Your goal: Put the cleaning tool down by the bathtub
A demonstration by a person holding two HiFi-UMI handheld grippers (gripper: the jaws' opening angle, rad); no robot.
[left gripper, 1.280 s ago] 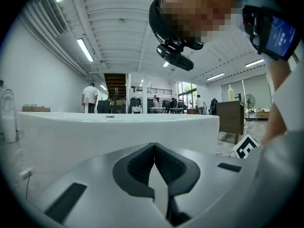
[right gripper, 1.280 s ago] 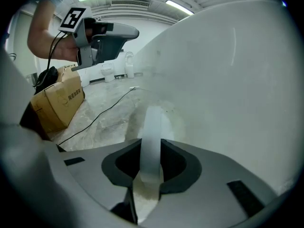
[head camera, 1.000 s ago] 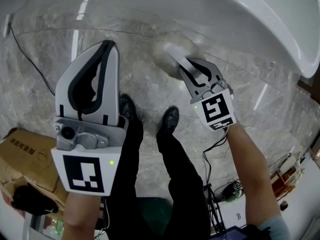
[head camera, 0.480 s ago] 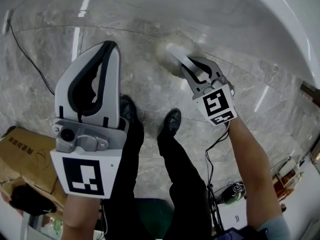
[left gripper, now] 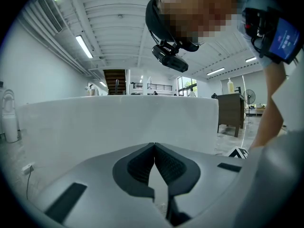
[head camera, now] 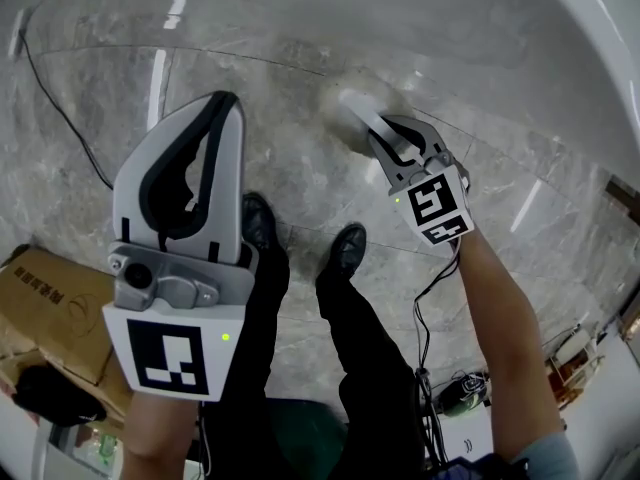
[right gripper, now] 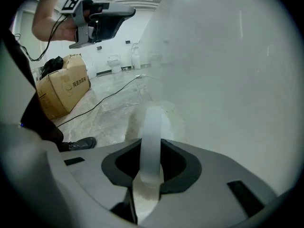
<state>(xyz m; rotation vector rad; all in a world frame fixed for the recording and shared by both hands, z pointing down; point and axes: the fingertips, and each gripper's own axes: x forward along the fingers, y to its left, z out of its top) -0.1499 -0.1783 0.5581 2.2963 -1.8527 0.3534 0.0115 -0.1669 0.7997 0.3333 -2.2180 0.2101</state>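
The cleaning tool has a white handle (right gripper: 151, 132) and a pale round head (head camera: 345, 108). My right gripper (head camera: 392, 133) is shut on the handle, with the head pointing down at the marble floor beside the white bathtub wall (right gripper: 228, 80). In the right gripper view the handle runs straight out between the jaws of that gripper (right gripper: 151, 148), and the head (right gripper: 142, 118) is blurred against the floor. My left gripper (head camera: 225, 103) is held up at the left, shut and empty. In its own view the left gripper (left gripper: 154, 147) faces the tub wall (left gripper: 118, 122) with its tips meeting.
The person's two black shoes (head camera: 255, 218) (head camera: 345, 243) stand on the marble floor between the grippers. A cardboard box (head camera: 50, 298) sits at the lower left and shows again as the box (right gripper: 64, 87). A black cable (head camera: 60, 108) crosses the floor at the left. The tub's rim (head camera: 600, 38) curves across the upper right.
The right gripper and the tool have sunk a little towards the floor, and the tool's head looks smaller. The head view has shifted, so less of the tub rim shows. The left gripper has barely moved.
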